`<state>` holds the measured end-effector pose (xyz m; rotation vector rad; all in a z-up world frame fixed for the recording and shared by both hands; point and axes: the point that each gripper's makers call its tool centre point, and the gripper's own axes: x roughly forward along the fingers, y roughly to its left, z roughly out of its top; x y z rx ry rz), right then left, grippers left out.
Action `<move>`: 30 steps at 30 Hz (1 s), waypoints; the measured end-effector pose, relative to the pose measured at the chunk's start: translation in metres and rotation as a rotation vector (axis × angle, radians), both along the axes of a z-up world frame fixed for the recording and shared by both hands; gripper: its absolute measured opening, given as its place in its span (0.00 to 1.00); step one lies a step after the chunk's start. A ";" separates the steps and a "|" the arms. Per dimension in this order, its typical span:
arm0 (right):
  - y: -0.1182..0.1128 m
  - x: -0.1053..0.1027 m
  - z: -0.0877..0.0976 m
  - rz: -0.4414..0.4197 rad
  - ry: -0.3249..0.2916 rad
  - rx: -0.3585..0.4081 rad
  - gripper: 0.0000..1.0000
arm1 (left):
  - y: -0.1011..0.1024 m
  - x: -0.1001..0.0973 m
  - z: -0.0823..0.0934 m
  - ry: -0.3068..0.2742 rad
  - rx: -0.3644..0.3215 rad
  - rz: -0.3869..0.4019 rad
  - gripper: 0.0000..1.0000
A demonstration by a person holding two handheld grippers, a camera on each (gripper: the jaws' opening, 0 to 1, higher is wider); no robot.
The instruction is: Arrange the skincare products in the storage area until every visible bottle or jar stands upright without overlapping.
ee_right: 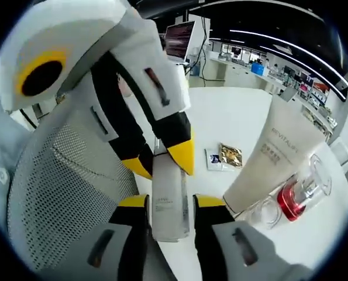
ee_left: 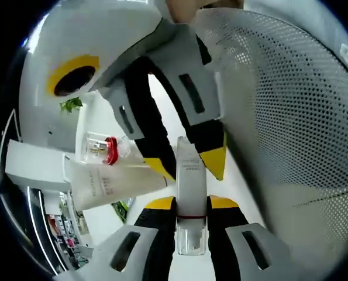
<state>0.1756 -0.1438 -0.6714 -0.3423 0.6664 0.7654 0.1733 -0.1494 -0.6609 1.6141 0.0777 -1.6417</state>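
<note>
A slim white pump bottle (ee_left: pixel 190 175) with a clear cap and a red ring is held between both grippers above the white table (ee_right: pixel 232 111). My left gripper (ee_left: pixel 192 202) is shut on its lower part, near the cap. My right gripper (ee_left: pixel 188 164) comes in from the top of the left gripper view and clamps the other end. In the right gripper view the same bottle (ee_right: pixel 166 205) sits in my right gripper (ee_right: pixel 171 202), with the left gripper (ee_right: pixel 160 159) closed on it from above. A white tube (ee_right: pixel 276 158) lies tilted on the table beside a clear, red-capped bottle (ee_right: pixel 296 196).
A grey perforated mesh wall (ee_left: pixel 290 117) stands close beside the grippers, also seen as mesh (ee_right: pixel 62 181). Two small sachets (ee_right: pixel 225 157) lie flat on the table. A clear jar (ee_right: pixel 267 211) sits by the tube's foot. Shop shelves and desks lie far behind.
</note>
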 end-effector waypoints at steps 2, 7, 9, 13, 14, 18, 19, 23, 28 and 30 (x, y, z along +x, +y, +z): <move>0.002 -0.001 -0.002 0.000 0.016 0.006 0.28 | -0.001 -0.001 0.001 -0.012 0.001 -0.009 0.17; 0.005 -0.004 -0.006 -0.011 0.054 0.023 0.26 | -0.001 -0.004 0.000 -0.056 0.012 -0.056 0.17; 0.005 -0.005 -0.007 -0.023 0.069 0.028 0.25 | -0.001 -0.005 0.000 -0.061 0.015 -0.061 0.17; 0.004 -0.006 -0.008 -0.033 0.081 0.027 0.24 | -0.001 -0.005 -0.003 -0.063 0.009 -0.071 0.18; 0.004 -0.006 -0.008 -0.035 0.079 0.028 0.23 | -0.001 -0.005 -0.003 -0.057 0.001 -0.068 0.18; 0.002 -0.006 -0.007 -0.046 0.073 0.033 0.23 | -0.002 -0.004 -0.004 -0.048 -0.024 -0.078 0.19; 0.001 -0.005 -0.007 -0.049 0.069 0.031 0.23 | -0.002 -0.003 -0.005 -0.047 -0.031 -0.075 0.19; 0.000 -0.007 -0.009 -0.048 0.073 0.029 0.23 | 0.003 0.010 -0.007 -0.080 -0.045 -0.042 0.22; -0.002 -0.009 -0.012 -0.048 0.079 0.023 0.23 | 0.007 0.018 0.000 0.077 -0.145 0.114 0.29; -0.004 -0.010 -0.010 -0.052 0.073 0.029 0.23 | 0.009 0.024 0.004 0.180 -0.209 0.210 0.31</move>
